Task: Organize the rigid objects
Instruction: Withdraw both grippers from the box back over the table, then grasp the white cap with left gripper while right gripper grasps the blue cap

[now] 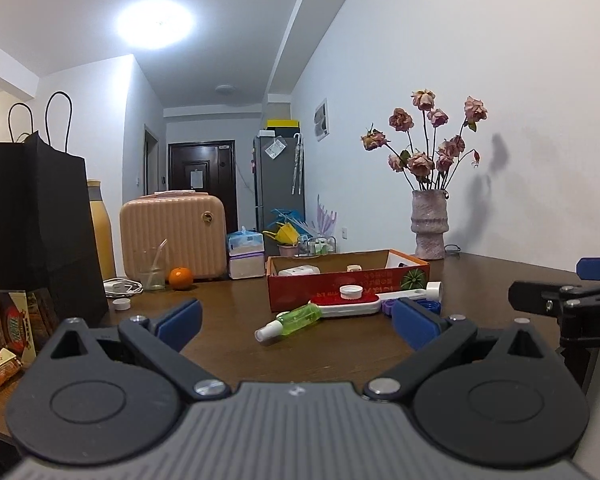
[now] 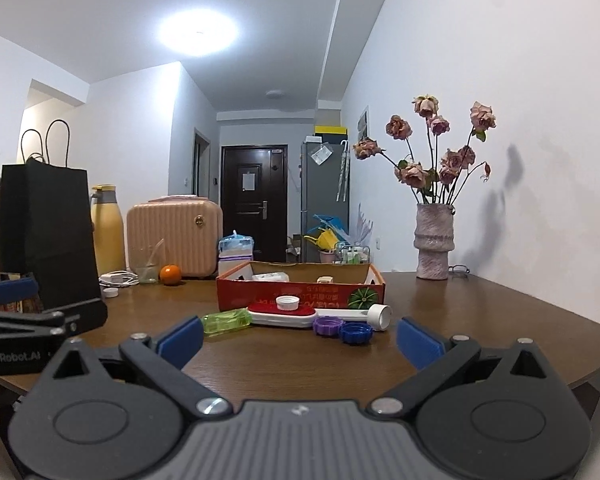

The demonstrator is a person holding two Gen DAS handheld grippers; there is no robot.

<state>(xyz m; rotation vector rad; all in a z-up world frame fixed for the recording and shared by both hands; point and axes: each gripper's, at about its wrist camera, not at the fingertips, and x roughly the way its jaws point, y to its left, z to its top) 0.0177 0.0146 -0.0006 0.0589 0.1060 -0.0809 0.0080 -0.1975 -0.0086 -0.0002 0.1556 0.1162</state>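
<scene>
A green spray bottle (image 1: 296,318) lies on its side on the brown table (image 1: 228,344), just ahead of my open left gripper (image 1: 296,332), whose jaws hold nothing. Behind the bottle lie a red-and-white brush (image 1: 350,307) with a white cap (image 1: 351,291) on it, a white tube (image 1: 434,290) and a purple cap (image 1: 388,306). In the right wrist view, my open, empty right gripper (image 2: 300,342) faces the purple cap (image 2: 327,326), a blue cap (image 2: 355,333), the brush (image 2: 284,315) and the bottle (image 2: 226,320). A red cardboard box (image 2: 300,294) behind them holds white items.
A black paper bag (image 1: 40,232), a yellow flask (image 2: 108,228), a pink case (image 1: 172,232), a glass (image 1: 152,270), an orange (image 1: 180,278) and a charger cable (image 1: 120,286) line the left and back. A vase of dried roses (image 1: 430,228) stands by the wall. Snack packs (image 1: 0,368) lie at near left.
</scene>
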